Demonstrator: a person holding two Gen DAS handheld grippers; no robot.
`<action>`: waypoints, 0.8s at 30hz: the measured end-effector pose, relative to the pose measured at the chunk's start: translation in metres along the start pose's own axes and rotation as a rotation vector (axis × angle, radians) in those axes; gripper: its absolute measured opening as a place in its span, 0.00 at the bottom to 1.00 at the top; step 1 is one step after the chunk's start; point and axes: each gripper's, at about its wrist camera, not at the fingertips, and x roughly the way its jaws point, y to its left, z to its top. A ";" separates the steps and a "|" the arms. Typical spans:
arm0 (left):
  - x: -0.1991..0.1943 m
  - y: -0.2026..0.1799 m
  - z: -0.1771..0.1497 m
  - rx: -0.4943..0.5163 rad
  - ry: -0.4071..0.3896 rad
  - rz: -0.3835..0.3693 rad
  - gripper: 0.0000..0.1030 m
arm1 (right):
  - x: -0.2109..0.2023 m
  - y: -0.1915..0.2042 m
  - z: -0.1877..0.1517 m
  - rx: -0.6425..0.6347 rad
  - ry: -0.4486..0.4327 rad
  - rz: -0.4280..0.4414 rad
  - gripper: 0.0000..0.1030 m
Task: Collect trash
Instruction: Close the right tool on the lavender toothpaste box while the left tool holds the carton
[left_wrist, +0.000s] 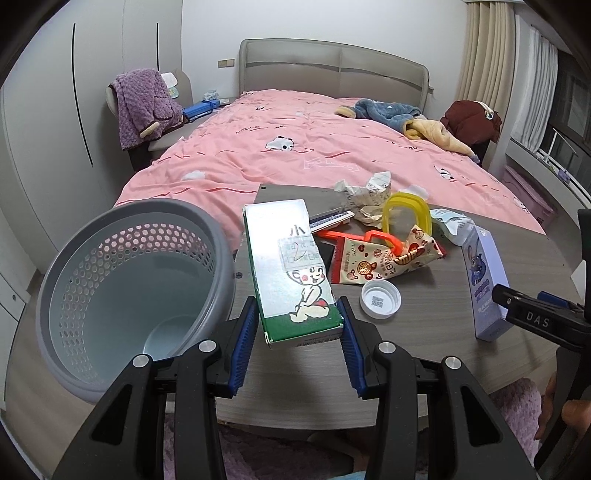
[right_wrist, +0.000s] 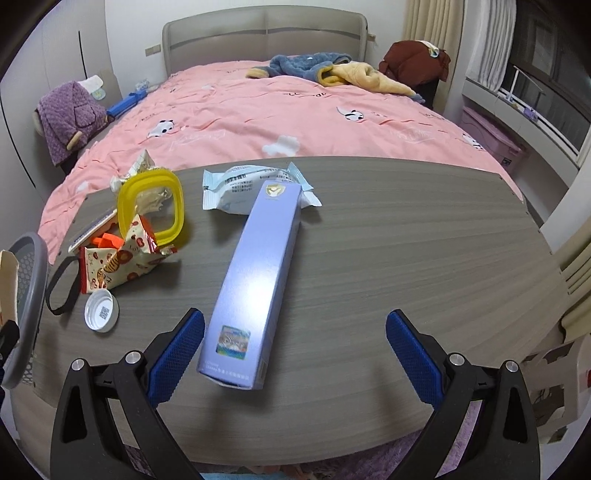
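Waste basket (left_wrist: 122, 288): grey, perforated, lower left of the left wrist view, standing at the table's left edge; nothing shows inside it.
Left gripper (left_wrist: 299, 332): bottom centre of the left wrist view, blue pads clenched on the near end of a green and white carton (left_wrist: 291, 273) with a cartoon child printed on it; the carton looks lifted off the table, just right of the basket rim.
Bottle cap (left_wrist: 380, 298): white, lying open side up, just right of the carton.
Snack wrapper (left_wrist: 388, 258): cream with red prints, behind the cap, lying against an orange plastic piece (left_wrist: 351, 236) and a yellow container lid (left_wrist: 406, 218) that stands on edge.
Crumpled paper (left_wrist: 369, 192): at the table's far edge, behind the yellow lid.
Pale blue wipe packet (right_wrist: 255, 188): upper centre of the right wrist view, partly under the far end of the purple box.
Purple box (right_wrist: 255, 280): long carton lying flat on the wood-grain table (right_wrist: 406, 258), centre of the right wrist view.
Right gripper (right_wrist: 295, 354): bottom of the right wrist view, jaws spread wide, its left pad just beside the box's near end, the right pad well apart from it.
Black elastic band (right_wrist: 61, 286): left of the cap in the right wrist view; hard to tell what it is.
Bed (right_wrist: 295, 110): pink panda duvet beyond the table, clothes heaped near the headboard.
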 end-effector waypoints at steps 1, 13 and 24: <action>0.000 -0.001 0.000 0.002 0.000 0.001 0.41 | 0.003 0.000 0.001 0.003 0.003 0.015 0.94; 0.003 -0.006 0.001 0.006 0.020 0.015 0.41 | 0.028 0.008 0.012 0.000 0.001 0.077 0.93; 0.004 -0.008 0.001 0.007 0.030 0.014 0.41 | 0.036 0.003 0.010 0.009 0.033 0.121 0.36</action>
